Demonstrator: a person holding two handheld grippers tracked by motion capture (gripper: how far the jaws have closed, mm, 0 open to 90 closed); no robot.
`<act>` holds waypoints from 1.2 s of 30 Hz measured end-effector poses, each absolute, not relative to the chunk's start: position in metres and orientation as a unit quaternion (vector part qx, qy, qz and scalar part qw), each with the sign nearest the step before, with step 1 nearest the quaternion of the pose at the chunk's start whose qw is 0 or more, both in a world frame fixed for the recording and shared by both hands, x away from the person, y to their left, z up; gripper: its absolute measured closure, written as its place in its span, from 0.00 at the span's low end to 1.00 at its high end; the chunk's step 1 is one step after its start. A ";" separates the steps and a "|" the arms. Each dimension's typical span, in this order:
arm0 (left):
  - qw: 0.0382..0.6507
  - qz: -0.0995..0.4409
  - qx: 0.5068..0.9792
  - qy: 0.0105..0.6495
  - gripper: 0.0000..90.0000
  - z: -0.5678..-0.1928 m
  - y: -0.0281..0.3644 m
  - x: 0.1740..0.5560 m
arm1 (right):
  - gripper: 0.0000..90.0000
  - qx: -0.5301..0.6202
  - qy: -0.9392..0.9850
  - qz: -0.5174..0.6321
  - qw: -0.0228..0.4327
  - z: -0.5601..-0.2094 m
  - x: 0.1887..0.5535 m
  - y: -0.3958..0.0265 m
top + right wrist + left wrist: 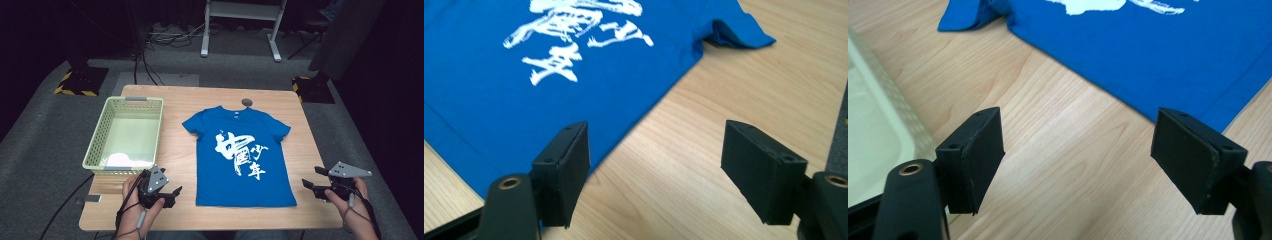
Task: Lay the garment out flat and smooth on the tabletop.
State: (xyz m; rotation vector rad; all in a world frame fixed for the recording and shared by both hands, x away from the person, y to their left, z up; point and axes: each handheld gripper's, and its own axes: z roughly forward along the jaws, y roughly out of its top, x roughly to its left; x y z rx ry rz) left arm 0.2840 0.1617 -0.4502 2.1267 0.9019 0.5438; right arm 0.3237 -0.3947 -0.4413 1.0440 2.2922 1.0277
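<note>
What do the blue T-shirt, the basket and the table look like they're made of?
Blue T-shirt: soft matte knit fabric, probably cotton, lying limp with a white print. Basket: pale green moulded plastic, judging by its perforated lattice walls. Table: light wood or wood-look laminate, smooth, with visible grain.

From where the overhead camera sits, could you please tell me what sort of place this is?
Probably a lab recording station: a wooden table on grey carpet, cables trailing on the floor behind, hazard-striped stand bases, and a blue T-shirt laid out flat.

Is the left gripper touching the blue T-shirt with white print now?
Apart. In the left gripper view, bare wooden table lies between the open left gripper and the blue printed T-shirt.
</note>
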 end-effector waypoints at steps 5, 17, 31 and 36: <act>0.372 0.205 0.830 0.360 0.23 -0.460 0.176 0.280 | 0.30 0.380 0.824 0.366 0.208 -0.449 0.321 -0.405; 0.361 0.193 0.825 0.389 0.22 -0.478 0.205 0.274 | 0.29 0.393 0.826 0.355 0.193 -0.472 0.321 -0.416; 0.347 0.171 0.820 0.422 0.21 -0.503 0.224 0.283 | 0.25 0.415 0.819 0.355 0.178 -0.501 0.329 -0.420; 0.347 0.170 0.820 0.423 0.18 -0.505 0.223 0.285 | 0.24 0.416 0.815 0.360 0.183 -0.503 0.328 -0.419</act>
